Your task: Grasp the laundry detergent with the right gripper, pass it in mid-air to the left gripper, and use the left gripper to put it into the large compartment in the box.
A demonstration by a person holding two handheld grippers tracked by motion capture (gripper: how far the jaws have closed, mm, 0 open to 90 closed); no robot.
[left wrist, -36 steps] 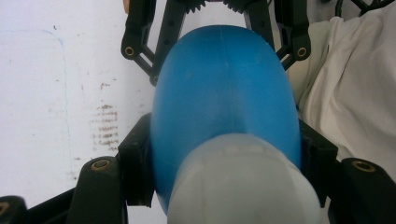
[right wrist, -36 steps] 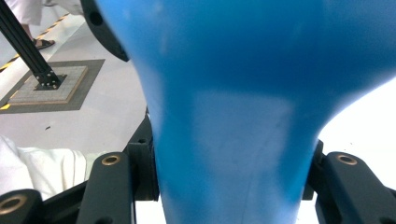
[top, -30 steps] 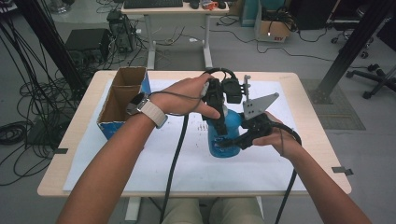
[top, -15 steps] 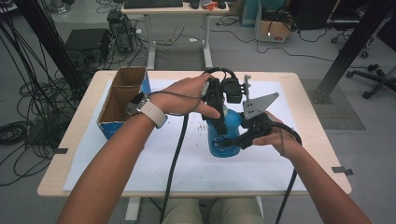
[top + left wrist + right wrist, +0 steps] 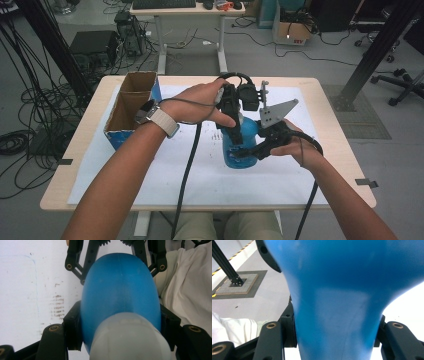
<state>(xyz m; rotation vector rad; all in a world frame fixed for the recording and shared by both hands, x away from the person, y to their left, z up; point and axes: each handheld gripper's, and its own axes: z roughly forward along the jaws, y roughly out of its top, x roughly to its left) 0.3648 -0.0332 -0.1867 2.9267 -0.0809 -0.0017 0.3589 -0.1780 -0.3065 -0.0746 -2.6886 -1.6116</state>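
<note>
The blue bottle (image 5: 239,145) stands in the middle of the frame on the white sheet (image 5: 150,165). The left gripper (image 5: 234,131) and right gripper (image 5: 252,150) both squeeze it. If they pull different ways, it might slip and tip over.

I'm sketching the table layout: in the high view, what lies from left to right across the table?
Cardboard box → watch on the person's left wrist → left tool on the blue bottle → right tool gripping the bottle's right side, all over the white sheet.
</note>
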